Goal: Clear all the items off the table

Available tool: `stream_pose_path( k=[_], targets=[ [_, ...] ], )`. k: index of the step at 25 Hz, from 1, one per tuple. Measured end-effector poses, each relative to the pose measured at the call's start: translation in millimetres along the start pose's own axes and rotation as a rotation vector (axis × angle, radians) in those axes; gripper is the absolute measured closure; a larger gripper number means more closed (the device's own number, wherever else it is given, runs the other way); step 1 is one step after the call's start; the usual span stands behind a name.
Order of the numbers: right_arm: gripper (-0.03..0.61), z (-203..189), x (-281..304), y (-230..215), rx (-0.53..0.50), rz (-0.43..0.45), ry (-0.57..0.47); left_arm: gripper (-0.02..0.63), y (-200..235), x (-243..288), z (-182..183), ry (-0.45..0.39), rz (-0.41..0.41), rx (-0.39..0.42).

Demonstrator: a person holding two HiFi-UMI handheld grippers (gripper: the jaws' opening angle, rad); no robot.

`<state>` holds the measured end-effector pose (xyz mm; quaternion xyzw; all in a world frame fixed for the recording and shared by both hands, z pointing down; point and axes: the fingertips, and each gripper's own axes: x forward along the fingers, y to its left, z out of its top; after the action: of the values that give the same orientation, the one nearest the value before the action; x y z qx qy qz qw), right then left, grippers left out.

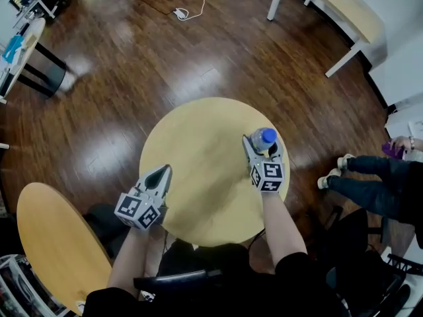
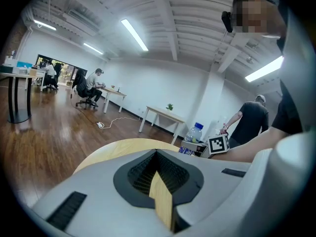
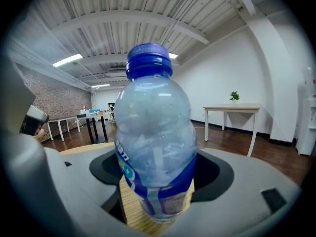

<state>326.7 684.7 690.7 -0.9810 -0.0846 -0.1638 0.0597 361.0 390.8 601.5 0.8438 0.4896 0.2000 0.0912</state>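
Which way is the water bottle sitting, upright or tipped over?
Upright: the water bottle stands on its base on the round table, blue cap at the top, between the right gripper's open jaws.

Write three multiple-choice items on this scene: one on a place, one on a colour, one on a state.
1. Where does the bottle stand?
A. on the floor
B. on the round table, between the right gripper's jaws
C. on the far desk

2. What colour is its cap?
A. red
B. white
C. blue

3. How do the left gripper's jaws stand?
A. together, empty
B. wide apart
C. clamped on a cup

Answers:
1. B: the head view shows it on the tabletop between those jaws.
2. C: the right gripper view shows a blue cap.
3. A: the left gripper view shows them closed on nothing.
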Motion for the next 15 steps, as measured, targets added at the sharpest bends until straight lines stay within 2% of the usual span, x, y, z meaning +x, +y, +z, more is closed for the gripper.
stream_pose_path(
  k=[2, 3, 4, 8, 15],
  targets=[
    [0.184, -3.8, 1.7, 1.6, -0.003, 0.025, 0.02, 0.612, -6.9, 0.2, 0.4, 0.002, -0.022, 0.005],
    [0.159, -6.3, 2.0, 3.5, -0.001, 0.041, 0.034, 0.612, -9.3, -1.2, 1.7, 0.0, -0.03, 0.006],
    [0.086, -8.2, 1.3, 5.7, 0.002, 0.056, 0.049, 0.612, -10.7, -3.6, 3.5, -0.004, -0.035, 0.004],
    [0.081, -6.8, -11.3, 12.5, -0.011, 0.061, 0.069, 0.612, -8.8, -18.6, 8.7, -0.021, -0.028, -0.01],
    [0.081, -3.2, -66.7, 7.4, -0.023, -0.029, 0.063, 0.612, -12.5, -46.3, 13.7, -0.045, -0.045, -0.019]
  ],
)
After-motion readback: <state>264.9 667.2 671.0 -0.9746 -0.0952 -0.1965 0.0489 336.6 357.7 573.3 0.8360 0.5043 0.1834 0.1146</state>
